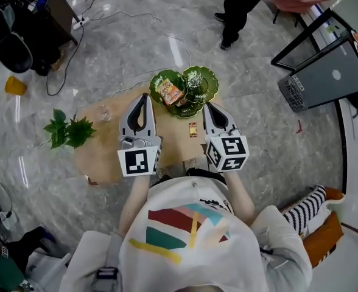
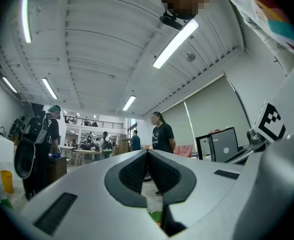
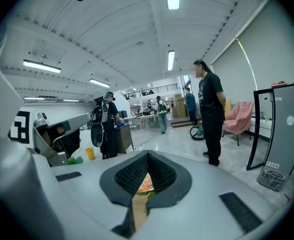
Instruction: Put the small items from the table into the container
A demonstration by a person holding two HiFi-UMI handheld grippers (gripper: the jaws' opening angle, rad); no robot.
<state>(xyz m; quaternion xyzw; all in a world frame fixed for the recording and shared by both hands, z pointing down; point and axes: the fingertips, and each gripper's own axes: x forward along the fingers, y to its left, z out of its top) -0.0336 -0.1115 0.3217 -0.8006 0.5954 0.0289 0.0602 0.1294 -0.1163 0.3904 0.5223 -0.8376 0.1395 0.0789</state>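
A green leaf-shaped dish [image 1: 207, 78] stands at the far edge of a small wooden table [image 1: 106, 148], with an orange snack packet [image 1: 170, 92] and other small items in it. One small packet [image 1: 192, 129] lies on the tabletop between the two grippers. My left gripper [image 1: 143, 96] is raised above the table's middle, jaws shut, nothing between them. My right gripper [image 1: 207, 106] hangs just right of the dish's near rim, also shut and empty. In the left gripper view [image 2: 147, 151] and the right gripper view [image 3: 148, 154] the tips meet; the orange packet [image 3: 146, 184] shows below them.
A green plant sprig [image 1: 69, 131] and a clear glass [image 1: 105, 112] sit on the table's left part. A person [image 1: 240, 11] stands beyond the table. A black-framed screen [image 1: 328, 72] is at the right, a yellow cup [image 1: 14, 86] and cables on the floor at the left.
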